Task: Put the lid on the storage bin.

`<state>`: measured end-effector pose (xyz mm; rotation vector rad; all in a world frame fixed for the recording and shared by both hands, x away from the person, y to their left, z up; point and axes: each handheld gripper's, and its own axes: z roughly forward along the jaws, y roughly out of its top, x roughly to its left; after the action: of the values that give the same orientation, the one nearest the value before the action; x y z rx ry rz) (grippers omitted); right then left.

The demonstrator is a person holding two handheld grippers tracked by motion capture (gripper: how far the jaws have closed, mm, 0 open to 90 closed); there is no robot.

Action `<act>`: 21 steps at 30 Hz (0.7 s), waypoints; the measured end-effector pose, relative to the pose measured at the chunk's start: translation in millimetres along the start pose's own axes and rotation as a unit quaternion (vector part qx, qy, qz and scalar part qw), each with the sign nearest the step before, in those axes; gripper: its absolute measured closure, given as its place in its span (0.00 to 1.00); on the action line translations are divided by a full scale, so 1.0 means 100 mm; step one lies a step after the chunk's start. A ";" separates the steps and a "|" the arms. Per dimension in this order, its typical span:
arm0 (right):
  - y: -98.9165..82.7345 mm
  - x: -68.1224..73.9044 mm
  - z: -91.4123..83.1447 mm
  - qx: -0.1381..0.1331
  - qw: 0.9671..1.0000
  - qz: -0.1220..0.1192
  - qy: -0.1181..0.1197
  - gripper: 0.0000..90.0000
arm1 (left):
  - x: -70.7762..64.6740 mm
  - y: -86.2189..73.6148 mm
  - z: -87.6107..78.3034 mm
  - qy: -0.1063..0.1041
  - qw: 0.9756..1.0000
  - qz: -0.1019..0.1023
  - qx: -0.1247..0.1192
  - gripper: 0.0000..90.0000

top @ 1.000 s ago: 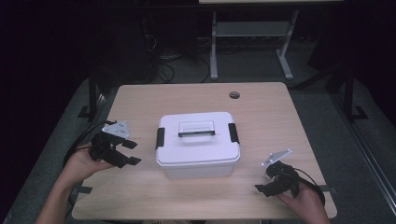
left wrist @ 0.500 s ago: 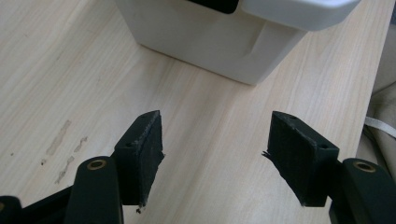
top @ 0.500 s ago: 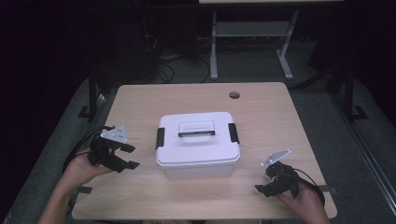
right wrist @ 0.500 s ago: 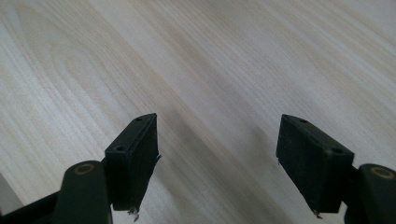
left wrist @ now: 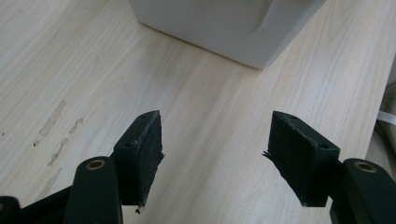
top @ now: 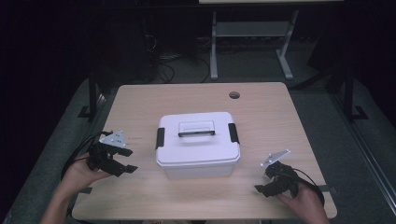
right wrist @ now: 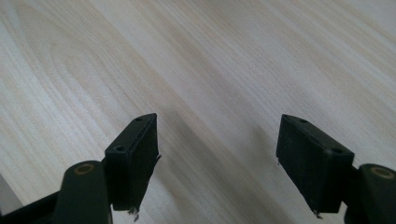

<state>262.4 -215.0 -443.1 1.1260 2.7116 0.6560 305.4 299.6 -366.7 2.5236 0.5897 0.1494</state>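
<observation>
One white lidded box (top: pixel 198 147) on one desk (top: pixel 271 112). Box: one handle (top: pixel 196 133) on the lid, two black latches (top: pixel 160 137), one per end. Two claws: left claw (top: pixel 122 161), right claw (top: pixel 262 182). One round grommet hole (top: pixel 234 95) in the desk.

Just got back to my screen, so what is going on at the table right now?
A person sits at a wooden table with a tool in each hand, either side of a white lidded box. The left tool and the right tool are both open, with nothing between the jaws, and neither touches the box. Its lid is on, black latches at both ends and the handle lying flat.
</observation>
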 end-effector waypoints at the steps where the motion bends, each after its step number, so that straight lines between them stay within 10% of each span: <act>1: 0.00 0.00 0.00 0.000 1.000 0.000 0.000 0.32 | 0.00 -0.01 0.00 0.001 1.000 -0.001 0.001 0.38; 21: 0.01 0.00 0.02 0.003 1.000 -0.004 0.001 0.32 | -0.04 -0.21 0.09 0.009 1.000 -0.014 0.007 0.38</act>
<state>263.4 -213.9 -444.2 1.1165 2.7209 0.6479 295.9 310.2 -385.3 2.5285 0.6346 0.1592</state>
